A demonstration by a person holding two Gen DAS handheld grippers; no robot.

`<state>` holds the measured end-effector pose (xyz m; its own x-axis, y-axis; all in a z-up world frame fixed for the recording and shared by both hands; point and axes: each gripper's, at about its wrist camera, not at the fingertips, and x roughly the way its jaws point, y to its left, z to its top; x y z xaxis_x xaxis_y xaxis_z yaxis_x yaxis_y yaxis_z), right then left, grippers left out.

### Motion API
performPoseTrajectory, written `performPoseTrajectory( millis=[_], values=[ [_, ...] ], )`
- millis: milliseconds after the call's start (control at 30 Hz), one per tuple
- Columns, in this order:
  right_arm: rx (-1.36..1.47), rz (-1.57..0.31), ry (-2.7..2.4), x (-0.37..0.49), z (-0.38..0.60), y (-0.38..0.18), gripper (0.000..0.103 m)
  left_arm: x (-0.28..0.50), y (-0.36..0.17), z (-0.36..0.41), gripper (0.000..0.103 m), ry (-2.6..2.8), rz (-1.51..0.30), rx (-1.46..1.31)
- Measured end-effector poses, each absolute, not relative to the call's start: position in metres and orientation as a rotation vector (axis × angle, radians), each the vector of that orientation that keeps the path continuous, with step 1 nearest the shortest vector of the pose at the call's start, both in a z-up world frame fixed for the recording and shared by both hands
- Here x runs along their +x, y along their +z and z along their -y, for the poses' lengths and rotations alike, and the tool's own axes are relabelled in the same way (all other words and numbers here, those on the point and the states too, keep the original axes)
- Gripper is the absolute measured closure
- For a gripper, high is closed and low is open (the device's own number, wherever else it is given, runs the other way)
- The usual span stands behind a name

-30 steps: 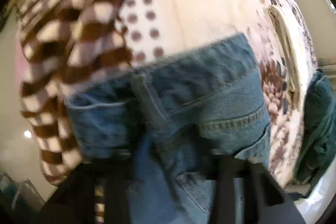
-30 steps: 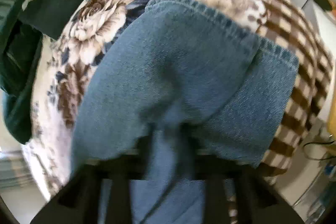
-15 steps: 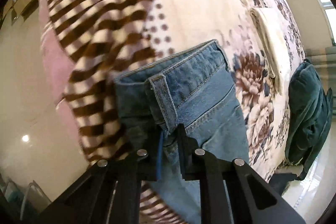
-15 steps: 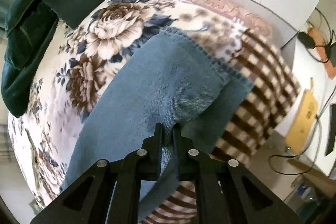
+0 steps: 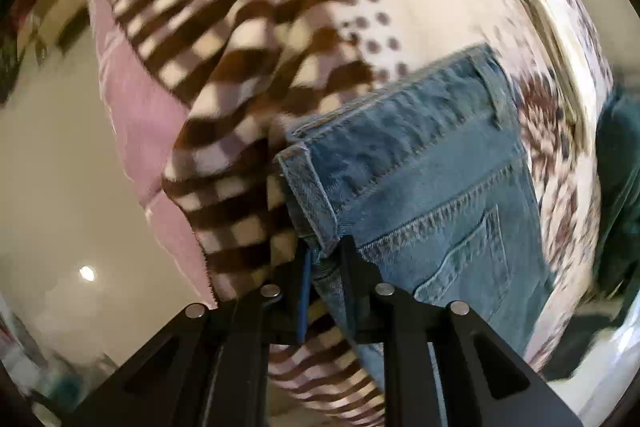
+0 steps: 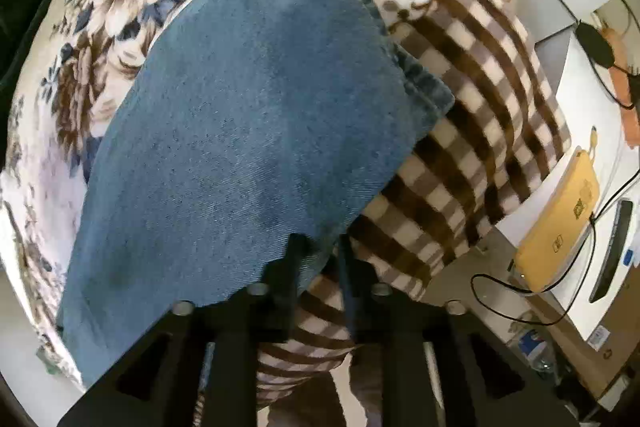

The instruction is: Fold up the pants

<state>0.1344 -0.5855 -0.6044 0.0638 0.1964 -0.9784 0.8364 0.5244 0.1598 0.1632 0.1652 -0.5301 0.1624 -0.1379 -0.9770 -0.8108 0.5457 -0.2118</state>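
At the bed's checked-blanket edge, left gripper jaws pinch the blue denim pants waistband; right gripper jaws slightly apart w/ leg fold edge between, grip unclear.

Blue denim jeans lie folded flat on the bed, waistband and back pocket facing up.

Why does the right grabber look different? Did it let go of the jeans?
Yes. The right gripper had denim pinched half a second ago; now its jaws stand apart, with the jeans lying flat on the blanket.
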Motion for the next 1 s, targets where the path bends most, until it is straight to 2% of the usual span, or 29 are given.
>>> performPoseTrajectory(
  millis=[33, 100, 167, 200, 267, 300, 333, 367, 400, 433, 533, 600, 700, 733, 900, 967, 1000],
  values=[
    [0.968, -1.425, -0.615, 0.130, 0.590, -0.600, 0.063, 0.167, -0.521, -0.159, 0.088, 0.581, -1.361, -0.849],
    [1.009, -1.366, -0.634, 0.122, 0.600, -0.593, 0.059, 0.174, -0.503, -0.146, 0.087, 0.566, -1.374, -0.737],
    [1.089, -1.288, -0.669, 0.110, 0.616, -0.591, 0.056, 0.179, -0.482, -0.130, 0.081, 0.537, -1.349, -0.639],
    [1.115, -1.278, -0.693, 0.107, 0.623, -0.593, 0.048, 0.181, -0.474, -0.121, 0.074, 0.525, -1.330, -0.600],
    [1.215, -1.223, -0.744, 0.097, 0.642, -0.604, 0.047, 0.190, -0.457, -0.100, 0.053, 0.483, -1.294, -0.522],
    [1.266, -1.204, -0.738, 0.093, 0.649, -0.613, 0.047, 0.199, -0.450, -0.081, 0.032, 0.442, -1.278, -0.483],
    [1.321, -1.190, -0.743, 0.090, 0.655, -0.621, 0.047, 0.205, -0.447, -0.073, 0.023, 0.414, -1.269, -0.466],
    [1.371, -1.132, -0.755, 0.086, 0.660, -0.621, 0.049, 0.215, -0.445, -0.050, 0.023, 0.354, -1.261, -0.434],
    [1.367, -1.088, -0.749, 0.085, 0.657, -0.617, 0.069, 0.222, -0.446, -0.037, 0.023, 0.317, -1.265, -0.416],
    [1.289, -1.053, -0.754, 0.090, 0.655, -0.600, 0.076, 0.230, -0.451, -0.013, 0.023, 0.264, -1.281, -0.391],
    [1.079, -0.970, -0.757, 0.095, 0.648, -0.560, 0.079, 0.242, -0.469, 0.044, 0.023, 0.140, -1.322, -0.373],
    [0.949, -1.004, -0.828, 0.091, 0.650, -0.552, 0.079, 0.249, -0.483, 0.088, 0.023, 0.054, -1.354, -0.344],
    [1.099, -1.119, -0.746, 0.074, 0.669, -0.586, 0.077, 0.258, -0.502, 0.148, 0.023, -0.049, -1.386, -0.278],
    [1.203, -1.104, -0.697, 0.062, 0.674, -0.597, 0.072, 0.259, -0.511, 0.166, 0.023, -0.082, -1.397, -0.257],
    [1.370, -0.998, -0.594, 0.037, 0.668, -0.613, 0.045, 0.259, -0.559, 0.214, 0.023, -0.152, -1.504, -0.177],
    [1.486, -0.962, -0.564, 0.037, 0.662, -0.629, 0.045, 0.260, -0.573, 0.222, 0.021, -0.148, -1.524, -0.133],
    [1.526, -0.929, -0.571, 0.033, 0.660, -0.633, 0.045, 0.260, -0.577, 0.222, 0.015, -0.159, -1.529, -0.127]
  ],
)
